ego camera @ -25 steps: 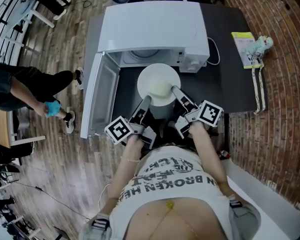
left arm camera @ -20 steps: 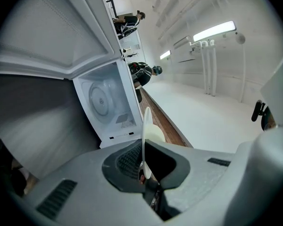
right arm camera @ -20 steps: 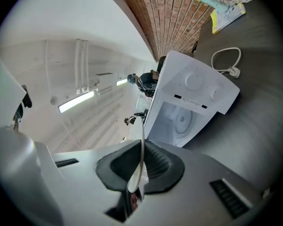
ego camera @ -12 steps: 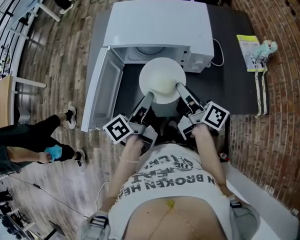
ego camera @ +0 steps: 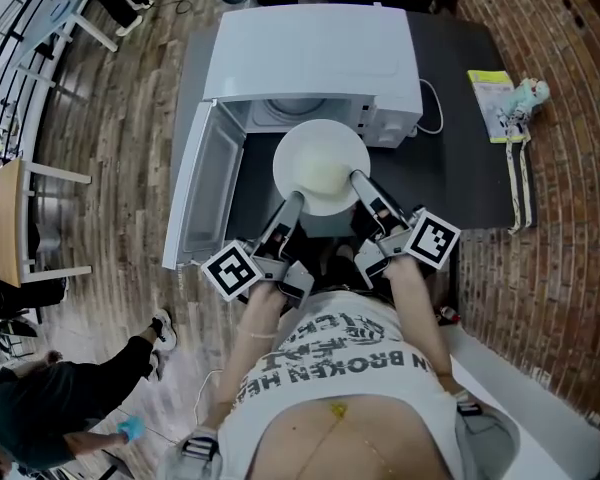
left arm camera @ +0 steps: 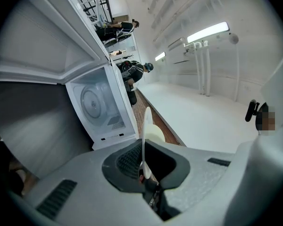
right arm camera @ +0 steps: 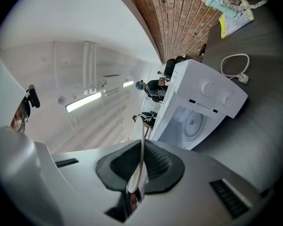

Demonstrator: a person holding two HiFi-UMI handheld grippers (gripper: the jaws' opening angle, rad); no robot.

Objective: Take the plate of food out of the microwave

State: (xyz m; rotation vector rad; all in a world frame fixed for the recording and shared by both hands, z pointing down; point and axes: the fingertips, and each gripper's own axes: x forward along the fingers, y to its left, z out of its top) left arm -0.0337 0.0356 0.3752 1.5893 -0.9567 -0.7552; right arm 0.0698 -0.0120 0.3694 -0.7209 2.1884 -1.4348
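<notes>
A white plate [ego camera: 318, 150] with a pale yellow heap of food [ego camera: 325, 176] on its near half hangs just in front of the open microwave [ego camera: 310, 53], gripped at its near rim from both sides. In the head view its far rim overlaps the mouth of the oven. The left gripper [ego camera: 294, 201] is clamped on the rim at the near left, and the right gripper [ego camera: 358, 179] on the rim at the near right, each with its jaws almost together and only the thin rim between the pads. In the left gripper view the plate [left arm camera: 146, 126] shows edge-on, running up out of the left gripper [left arm camera: 144, 174]. Behind it is the oven's cavity with its round turntable [left arm camera: 91, 100]. The right gripper view shows the same thin rim [right arm camera: 141, 147] pinched in the right gripper [right arm camera: 133, 185], with the microwave [right arm camera: 203, 107] just beyond. The oven's door [ego camera: 205, 183] stands swung wide to the left. The microwave sits on a dark desk [ego camera: 460, 178], where a white cable [ego camera: 432, 108] loops beside it. A yellow booklet [ego camera: 488, 90] and a small doll [ego camera: 529, 93] lie at the far right edge.
</notes>
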